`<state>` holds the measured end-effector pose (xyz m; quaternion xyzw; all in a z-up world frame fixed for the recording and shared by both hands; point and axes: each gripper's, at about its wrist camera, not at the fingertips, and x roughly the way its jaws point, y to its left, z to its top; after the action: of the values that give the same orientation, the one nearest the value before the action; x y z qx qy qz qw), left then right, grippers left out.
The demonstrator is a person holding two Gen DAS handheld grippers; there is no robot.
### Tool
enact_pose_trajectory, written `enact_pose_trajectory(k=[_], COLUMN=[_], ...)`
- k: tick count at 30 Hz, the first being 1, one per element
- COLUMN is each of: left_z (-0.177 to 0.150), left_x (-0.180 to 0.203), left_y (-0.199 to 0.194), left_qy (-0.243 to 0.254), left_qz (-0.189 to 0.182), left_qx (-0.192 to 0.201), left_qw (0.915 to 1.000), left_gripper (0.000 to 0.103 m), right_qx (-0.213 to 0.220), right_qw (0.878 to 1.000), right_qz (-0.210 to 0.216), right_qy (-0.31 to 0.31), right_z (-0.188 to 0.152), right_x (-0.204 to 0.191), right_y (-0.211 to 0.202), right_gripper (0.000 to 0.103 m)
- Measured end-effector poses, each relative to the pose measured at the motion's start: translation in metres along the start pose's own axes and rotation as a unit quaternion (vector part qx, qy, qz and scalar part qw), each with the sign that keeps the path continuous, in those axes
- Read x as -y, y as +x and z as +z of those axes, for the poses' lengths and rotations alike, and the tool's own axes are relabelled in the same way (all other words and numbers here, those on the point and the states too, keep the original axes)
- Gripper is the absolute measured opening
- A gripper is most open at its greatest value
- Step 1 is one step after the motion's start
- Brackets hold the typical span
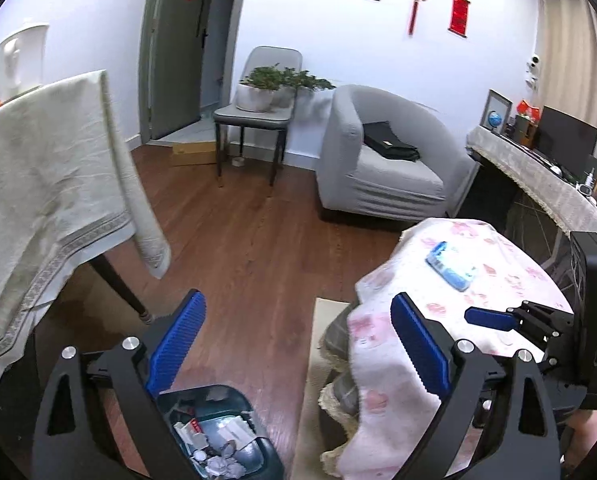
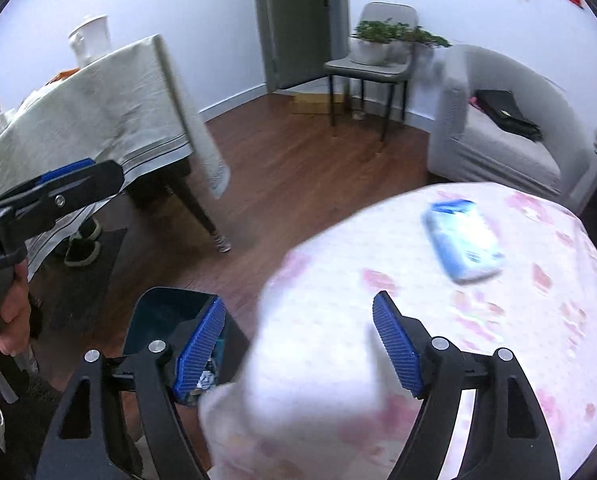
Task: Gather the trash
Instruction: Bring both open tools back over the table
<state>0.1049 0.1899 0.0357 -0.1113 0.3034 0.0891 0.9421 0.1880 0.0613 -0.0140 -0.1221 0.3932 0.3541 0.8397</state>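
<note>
**Surfaces around you**

Your floor [image 1: 250,240] is glossy brown wood planking. The small table's cloth [image 2: 498,320] looks soft, matt and quilted. The bin [image 1: 234,396] is smooth dark plastic holding crumpled paper [image 1: 222,466]. Your fingers [image 1: 178,344] carry ribbed blue pads on matt black arms.

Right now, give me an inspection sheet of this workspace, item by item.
Surface: round table under a pink floral cloth; wood floor around it.
Job's things: dark green trash bin on the floor beside the table, holding crumpled paper and wrappers.
Clutter: blue tissue pack lying on the table.
Tongs: left gripper open, nothing between its fingers; right gripper open, empty.
Cables: nothing seen.
Surroundings: cloth-covered dining table, grey armchair with a black bag, chair bearing potted plants, desk with a monitor.
</note>
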Motion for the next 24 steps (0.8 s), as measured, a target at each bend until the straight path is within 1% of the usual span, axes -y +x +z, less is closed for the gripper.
enact_pose_trajectory(k=[6,9,11,16,24], left_z=[0.0,-0.002,-0.003,-0.006,-0.01], left_x=[0.025,0.033,0.039,0.058,0.088], left_y=[0.022,0.033,0.039,0.051,0.068], left_qy=[0.002,-0.006,-0.009,0.003,0.012], left_qz=[-0.017,-0.026,-0.033,-0.04,-0.064], left_qx=[-0.014,-0.023,-0.028,-0.035,-0.044], left_qw=[0.9998,0.9994,0.999,0.9986,0.9969], left_gripper=[0.096,0.096,0.096,0.096,0.096], right_qx=[-0.001,-0.001,-0.001,-0.004,-0.028], right_qw=[0.999,0.999,0.998,0.996,0.995], right_qz=[-0.031,-0.035,-0.045,-0.059,-0.07], right_qy=[0.023,0.042,0.051,0.067,0.07], right_z=[-0.01,-0.016,-0.019,-0.028,-0.042], right_x=[0.034,0.052,0.063,0.086,0.101], right_y=[-0.01,-0.015,-0.017,-0.025,-0.022], right_gripper=[0.078,0.078,0.078,0.078,0.078])
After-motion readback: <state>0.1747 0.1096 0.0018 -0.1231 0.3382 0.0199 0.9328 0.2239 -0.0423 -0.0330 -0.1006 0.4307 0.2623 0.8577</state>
